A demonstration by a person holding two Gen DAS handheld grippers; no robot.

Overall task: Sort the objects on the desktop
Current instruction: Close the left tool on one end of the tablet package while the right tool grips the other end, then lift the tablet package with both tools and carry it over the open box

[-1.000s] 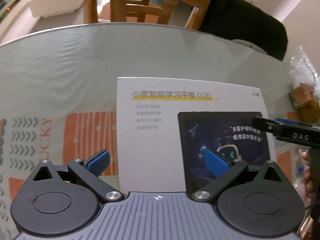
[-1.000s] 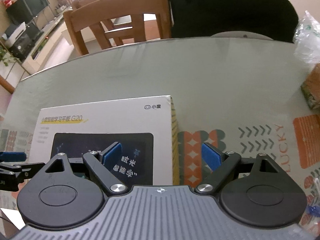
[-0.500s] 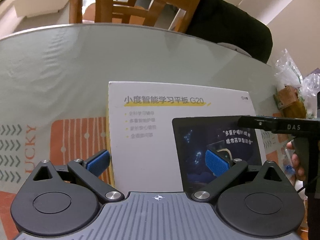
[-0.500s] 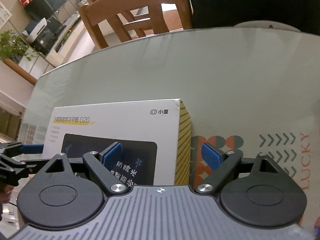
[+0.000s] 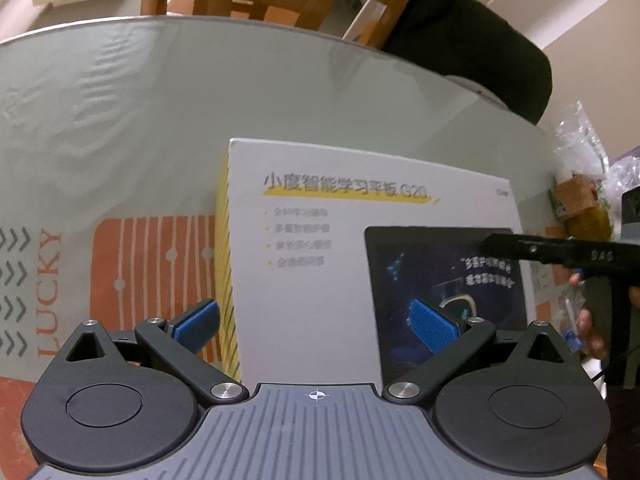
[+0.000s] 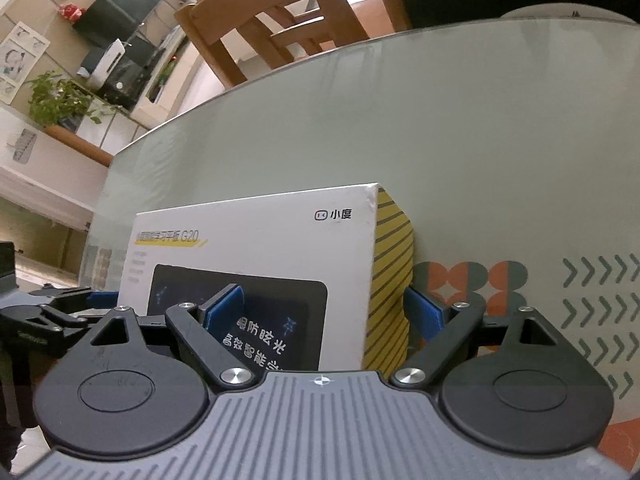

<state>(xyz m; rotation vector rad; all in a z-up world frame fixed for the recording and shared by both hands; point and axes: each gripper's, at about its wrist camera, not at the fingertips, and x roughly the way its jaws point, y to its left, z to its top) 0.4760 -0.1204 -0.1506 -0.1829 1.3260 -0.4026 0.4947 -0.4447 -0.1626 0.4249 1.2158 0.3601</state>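
A flat white tablet box (image 5: 320,292) with a dark screen picture and yellow striped sides lies on the glass-topped table (image 5: 200,92). My left gripper (image 5: 316,326) is open and straddles the box's near left corner, one blue pad outside the striped side and one over the screen picture. At the box's near right corner (image 6: 256,248), my right gripper (image 6: 324,312) is open too, with its right pad beside the striped side. Each gripper shows in the other's view: the right gripper (image 5: 560,252) and the left gripper (image 6: 48,312). Whether any pad touches the box I cannot tell.
An orange patterned mat (image 5: 152,264) printed LUCKY lies under the box. Plastic bags and a brown packet (image 5: 576,200) sit at the table's right edge. Wooden chairs (image 6: 288,20) and a dark garment (image 5: 480,56) stand beyond the far rim. A hand (image 5: 588,320) holds the right gripper.
Both grippers have dropped lower and closer to the box, which now fills more of each view. The jaws have stayed open and the box lies in the same place.
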